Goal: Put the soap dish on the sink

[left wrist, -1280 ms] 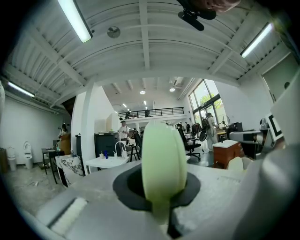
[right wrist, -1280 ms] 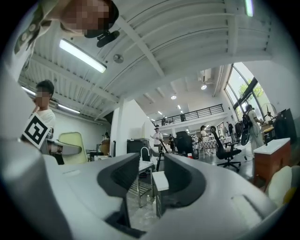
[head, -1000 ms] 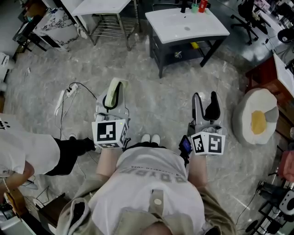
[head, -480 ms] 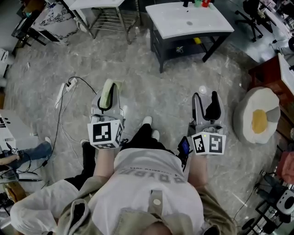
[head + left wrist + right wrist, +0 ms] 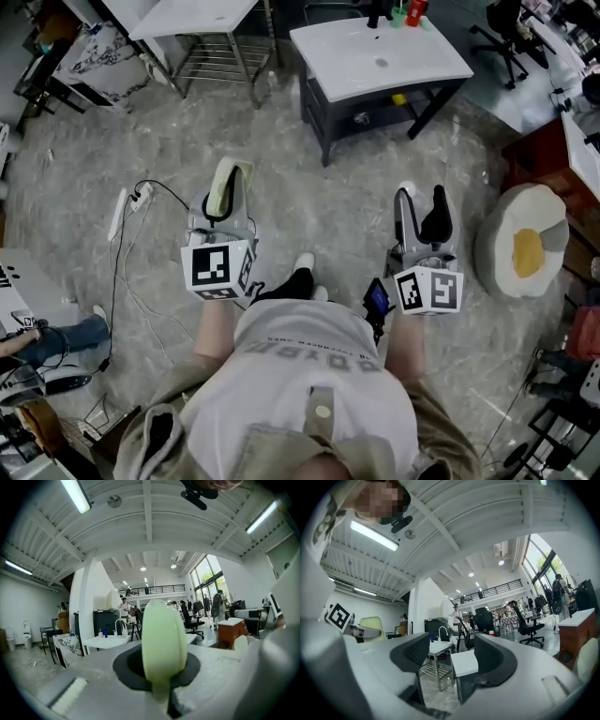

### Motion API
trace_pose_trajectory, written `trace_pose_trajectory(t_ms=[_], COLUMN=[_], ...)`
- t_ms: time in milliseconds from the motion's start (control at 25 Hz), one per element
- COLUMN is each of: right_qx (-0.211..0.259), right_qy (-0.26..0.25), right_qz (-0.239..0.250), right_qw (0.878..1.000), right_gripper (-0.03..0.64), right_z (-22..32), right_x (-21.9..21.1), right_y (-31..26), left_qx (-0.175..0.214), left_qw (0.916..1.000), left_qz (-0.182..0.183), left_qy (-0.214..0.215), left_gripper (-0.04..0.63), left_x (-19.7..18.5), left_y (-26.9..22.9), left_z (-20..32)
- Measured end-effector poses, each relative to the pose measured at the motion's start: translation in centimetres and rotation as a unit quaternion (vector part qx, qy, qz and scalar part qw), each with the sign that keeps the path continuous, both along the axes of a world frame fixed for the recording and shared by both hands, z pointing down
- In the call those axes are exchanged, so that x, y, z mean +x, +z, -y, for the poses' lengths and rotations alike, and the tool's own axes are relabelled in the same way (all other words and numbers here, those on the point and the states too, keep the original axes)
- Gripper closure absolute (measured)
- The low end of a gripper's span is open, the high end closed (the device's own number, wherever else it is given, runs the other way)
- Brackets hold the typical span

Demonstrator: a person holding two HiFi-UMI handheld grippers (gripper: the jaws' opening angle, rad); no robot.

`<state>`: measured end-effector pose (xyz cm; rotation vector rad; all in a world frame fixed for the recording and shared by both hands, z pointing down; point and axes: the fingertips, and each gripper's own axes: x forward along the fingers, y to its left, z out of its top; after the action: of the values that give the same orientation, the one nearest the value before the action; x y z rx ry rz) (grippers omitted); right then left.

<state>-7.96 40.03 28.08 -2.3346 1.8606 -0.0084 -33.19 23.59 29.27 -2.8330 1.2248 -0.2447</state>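
Note:
The soap dish (image 5: 223, 187) is pale green and stands on edge between the jaws of my left gripper (image 5: 225, 184), which is shut on it. In the left gripper view the soap dish (image 5: 164, 641) fills the middle, clamped in the left gripper (image 5: 162, 679). My right gripper (image 5: 420, 210) is open; its jaws have just been opening a little wider and nothing is between them. The sink (image 5: 377, 58), a white basin on a dark stand, is ahead across the floor. In the right gripper view the sink (image 5: 464, 663) shows between the jaws of the right gripper (image 5: 452, 660).
A white table with a wire shelf (image 5: 192, 21) stands left of the sink. Bottles (image 5: 405, 13) sit at the sink's back edge. A fried-egg cushion (image 5: 525, 248) lies at the right. A power strip and cable (image 5: 127, 202) trail on the floor at the left.
Both grippers have moved forward over the floor toward the sink, the dish still in the left one. The person crouching at the lower left has drawn back toward the frame's edge.

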Motion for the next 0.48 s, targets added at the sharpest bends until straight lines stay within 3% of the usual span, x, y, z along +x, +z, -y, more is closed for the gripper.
trace_pose_trajectory(t_ms=[280,480], right_qx=[0.019,0.008], right_qy=[0.016,0.024], right_qz=[-0.017,-0.014], right_qw=[1.0,1.0], right_gripper=[0.329,0.328], right_z=[4.7,6.8], right_x=[1.1,1.6], right_y=[-2.3,-1.9], left_qx=[0.02,0.008], left_qw=[0.9993,0.9992], left_qz=[-0.023,-0.025], left_qy=[0.023,0.03], left_gripper=[0.578,0.58], left_x=[2.0,2.5], left_y=[-2.2,-1.7], left_z=[5.7,8.1])
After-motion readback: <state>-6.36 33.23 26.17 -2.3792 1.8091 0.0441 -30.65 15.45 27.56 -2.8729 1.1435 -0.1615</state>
